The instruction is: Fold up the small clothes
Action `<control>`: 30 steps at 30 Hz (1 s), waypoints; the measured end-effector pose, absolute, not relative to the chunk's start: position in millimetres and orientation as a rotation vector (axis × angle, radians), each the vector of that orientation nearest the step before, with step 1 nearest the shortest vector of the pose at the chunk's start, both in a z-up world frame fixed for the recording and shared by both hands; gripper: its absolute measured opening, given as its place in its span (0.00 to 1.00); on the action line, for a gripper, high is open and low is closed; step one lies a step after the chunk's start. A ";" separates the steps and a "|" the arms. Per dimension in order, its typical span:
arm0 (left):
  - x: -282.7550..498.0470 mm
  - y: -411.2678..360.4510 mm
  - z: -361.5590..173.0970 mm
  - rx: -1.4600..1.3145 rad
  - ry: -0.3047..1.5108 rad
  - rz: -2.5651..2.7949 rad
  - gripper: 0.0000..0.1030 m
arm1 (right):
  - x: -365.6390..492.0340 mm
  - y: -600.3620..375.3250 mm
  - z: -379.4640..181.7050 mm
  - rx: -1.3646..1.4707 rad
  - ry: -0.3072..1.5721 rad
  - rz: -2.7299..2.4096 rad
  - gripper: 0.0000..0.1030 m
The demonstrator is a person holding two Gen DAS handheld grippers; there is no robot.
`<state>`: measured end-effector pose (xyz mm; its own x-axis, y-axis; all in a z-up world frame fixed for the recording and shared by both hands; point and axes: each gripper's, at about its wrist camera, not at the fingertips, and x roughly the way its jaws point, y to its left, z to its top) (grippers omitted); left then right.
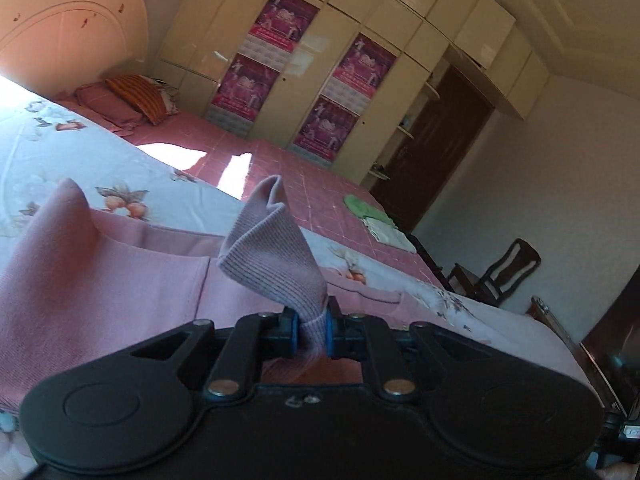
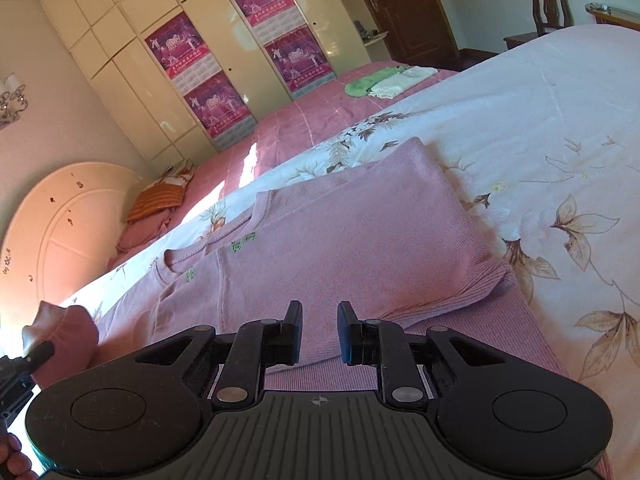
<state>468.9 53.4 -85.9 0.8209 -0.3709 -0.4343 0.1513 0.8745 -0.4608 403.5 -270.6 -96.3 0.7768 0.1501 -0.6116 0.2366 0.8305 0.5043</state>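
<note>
A pink knit sweater (image 2: 340,236) lies on the floral bedspread, one sleeve folded across its body. My left gripper (image 1: 311,330) is shut on the sweater's ribbed cuff (image 1: 276,256), which stands up lifted above the garment (image 1: 100,280). My right gripper (image 2: 319,332) is open and empty, hovering just above the sweater's lower edge near the folded sleeve. The left gripper (image 2: 38,354) also shows at the far left of the right wrist view, holding pink fabric.
The white floral bedspread (image 2: 540,128) covers the near bed. A pink checked sheet (image 2: 320,116) lies beyond, with folded green and white cloths (image 2: 384,80) and pillows (image 2: 156,200). Wardrobe (image 2: 132,76), door and chair (image 2: 548,0) stand behind.
</note>
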 end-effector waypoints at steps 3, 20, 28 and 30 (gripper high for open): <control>482.7 7.6 -95.0 -0.333 0.599 -0.332 0.11 | 404.9 -281.2 -91.5 0.612 0.682 -0.033 0.18; 401.4 49.2 -97.5 -0.160 0.598 -0.171 0.59 | 435.5 -243.2 -107.1 0.716 0.741 0.195 0.63; 399.6 118.6 -116.7 -0.054 0.712 -0.028 0.55 | 478.2 -205.5 -133.9 0.720 0.850 0.244 0.20; 407.9 122.2 -120.6 -0.026 0.725 -0.004 0.50 | 483.8 -203.5 -129.1 0.687 0.848 0.254 0.18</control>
